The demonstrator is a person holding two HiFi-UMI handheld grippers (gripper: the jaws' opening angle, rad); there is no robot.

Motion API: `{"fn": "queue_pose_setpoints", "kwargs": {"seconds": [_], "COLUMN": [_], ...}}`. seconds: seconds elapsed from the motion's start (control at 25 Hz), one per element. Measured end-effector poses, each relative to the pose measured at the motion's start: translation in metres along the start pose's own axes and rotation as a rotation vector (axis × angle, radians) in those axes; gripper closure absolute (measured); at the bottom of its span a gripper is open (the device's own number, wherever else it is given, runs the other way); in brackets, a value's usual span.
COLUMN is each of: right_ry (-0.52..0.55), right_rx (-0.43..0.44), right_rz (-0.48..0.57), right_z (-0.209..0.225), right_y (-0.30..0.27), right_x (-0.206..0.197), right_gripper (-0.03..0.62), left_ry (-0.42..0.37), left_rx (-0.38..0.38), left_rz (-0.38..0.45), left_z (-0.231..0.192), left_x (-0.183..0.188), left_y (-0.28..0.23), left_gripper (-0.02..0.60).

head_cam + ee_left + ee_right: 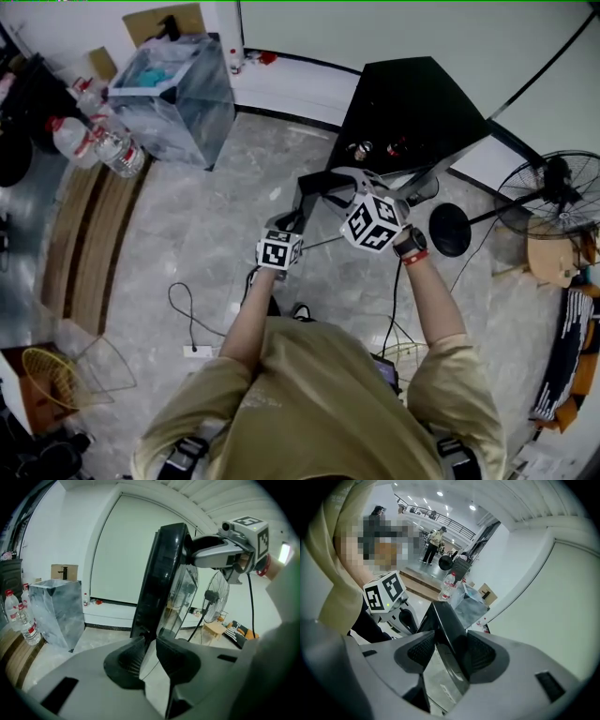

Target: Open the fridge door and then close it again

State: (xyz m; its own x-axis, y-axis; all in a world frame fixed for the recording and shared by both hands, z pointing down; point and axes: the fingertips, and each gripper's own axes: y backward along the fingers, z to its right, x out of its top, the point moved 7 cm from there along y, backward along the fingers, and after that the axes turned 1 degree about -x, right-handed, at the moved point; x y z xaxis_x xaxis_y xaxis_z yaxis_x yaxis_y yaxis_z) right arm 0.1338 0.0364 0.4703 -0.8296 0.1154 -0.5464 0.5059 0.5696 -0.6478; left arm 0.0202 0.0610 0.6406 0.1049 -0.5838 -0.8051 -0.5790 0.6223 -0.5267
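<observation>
Marble floor [187,234]; glossy black fridge door [161,573] ajar; R hand-held gripper [450,639] clamped on it, L hand-held gripper [150,641] apart.

Glossy black fridge door [161,573], clear glass pane; polished marble-look floor [206,244].

place: open hall (lab-like); marble floor [192,248]; pedestal fan [551,194]; bottled water [114,150]

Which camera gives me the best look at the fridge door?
Left gripper view: the fridge door stands nearly full height, glass visible. Head view sees it from above; right gripper view shows only its edge.
</observation>
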Motion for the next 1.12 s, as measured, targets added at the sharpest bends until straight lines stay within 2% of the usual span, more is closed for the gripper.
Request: {"fn": "queue_pose_setpoints", "kwargs": {"seconds": [0.2, 0.4, 1.12], "right_ry": [-0.012, -0.021, -0.106], "right_rx": [-0.018, 0.004, -0.061], "right_rz": [-0.022, -0.061, -0.116], "right_z": [0.009, 0.018, 0.054], "right_y": [-0.006, -0.016, -0.048], "right_x": [0.001, 0.005, 0.010], "right_gripper": [0.364, 0.370, 0.375], "left_ry": [-0.002, -0.016, -0.067], "left_rx": [-0.005, -0.025, -0.110], "left_rz": [0.002, -0.007, -0.039], "left_z": [-0.009, -0.022, -0.065], "left_x": [0.008, 0.014, 0.049], "left_y": [-0.007, -0.012, -0.043], "left_gripper": [0.491, 0.491, 0.491]}}
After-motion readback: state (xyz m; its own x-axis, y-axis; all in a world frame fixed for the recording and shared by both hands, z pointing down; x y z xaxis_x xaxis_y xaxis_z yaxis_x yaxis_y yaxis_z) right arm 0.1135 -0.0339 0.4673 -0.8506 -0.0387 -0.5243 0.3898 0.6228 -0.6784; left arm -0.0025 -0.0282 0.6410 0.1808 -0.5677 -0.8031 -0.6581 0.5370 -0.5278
